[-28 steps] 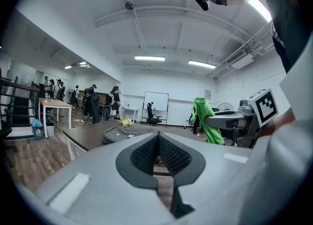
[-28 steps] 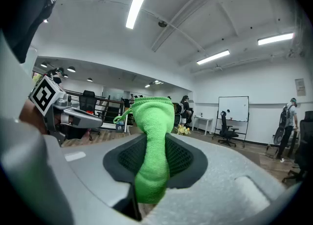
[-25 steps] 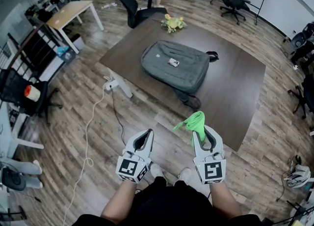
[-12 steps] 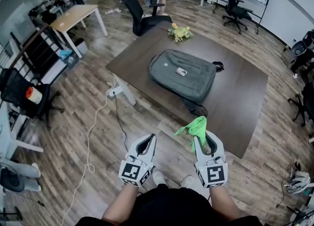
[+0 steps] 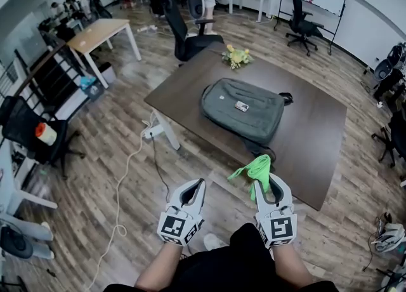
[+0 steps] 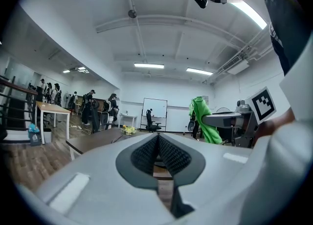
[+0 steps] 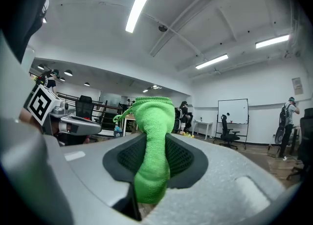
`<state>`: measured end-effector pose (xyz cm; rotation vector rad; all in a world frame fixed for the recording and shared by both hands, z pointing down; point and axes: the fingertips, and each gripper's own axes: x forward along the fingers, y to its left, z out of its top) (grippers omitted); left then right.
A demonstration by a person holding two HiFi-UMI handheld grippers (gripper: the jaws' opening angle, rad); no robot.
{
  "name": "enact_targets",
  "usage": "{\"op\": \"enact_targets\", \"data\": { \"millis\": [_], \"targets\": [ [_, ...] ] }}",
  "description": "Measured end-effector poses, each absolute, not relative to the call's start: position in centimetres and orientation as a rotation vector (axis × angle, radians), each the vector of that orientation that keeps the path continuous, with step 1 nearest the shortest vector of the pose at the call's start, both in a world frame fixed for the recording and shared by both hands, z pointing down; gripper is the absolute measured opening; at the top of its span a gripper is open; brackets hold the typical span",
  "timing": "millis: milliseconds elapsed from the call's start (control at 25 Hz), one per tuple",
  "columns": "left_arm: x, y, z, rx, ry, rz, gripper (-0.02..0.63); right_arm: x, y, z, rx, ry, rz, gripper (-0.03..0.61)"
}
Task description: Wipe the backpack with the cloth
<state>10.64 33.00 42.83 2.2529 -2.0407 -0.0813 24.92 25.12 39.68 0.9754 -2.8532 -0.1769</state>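
Right gripper [image 5: 267, 181] is seen clamped on the green cloth [image 5: 254, 168]; in the right gripper view the cloth [image 7: 152, 146] is pinched as a narrow roll between the pads, with a bunched end standing out past the tips. Left gripper [image 5: 196, 185] is held with its jaws together and nothing is gripped between them. The backpack [image 5: 244, 110] is found lying flat on the dark table [image 5: 314, 141], well apart from both grippers, which are held over the floor short of the near table edge. Risks as judged: the cloth could be dragged out of the pinch once it is rubbed over coarse fabric, since only a thin roll is held. The backpack is not braced, so it may be pushed toward the flowers [image 5: 236, 57] under a firm stroke. The strap [image 5: 261, 152] hanging at the near edge might be snagged. A white cable [image 5: 124, 179] on the floor could be caught underfoot on the approach.
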Motion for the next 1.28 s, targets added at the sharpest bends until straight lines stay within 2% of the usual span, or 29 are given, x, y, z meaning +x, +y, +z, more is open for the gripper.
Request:
{"op": "enact_targets", "data": {
  "millis": [480,1280],
  "targets": [
    [7.0,28.6,43.9,2.187,-2.065,-0.042,0.018,21.8,19.7,39.9,0.952,-2.856,-0.167,0.11],
    [2.9,13.1,44.4,2.139,-2.085,0.061,0.018,17.2,3.2,42.1,0.864,-2.844,-0.071,0.11]
  ]
}}
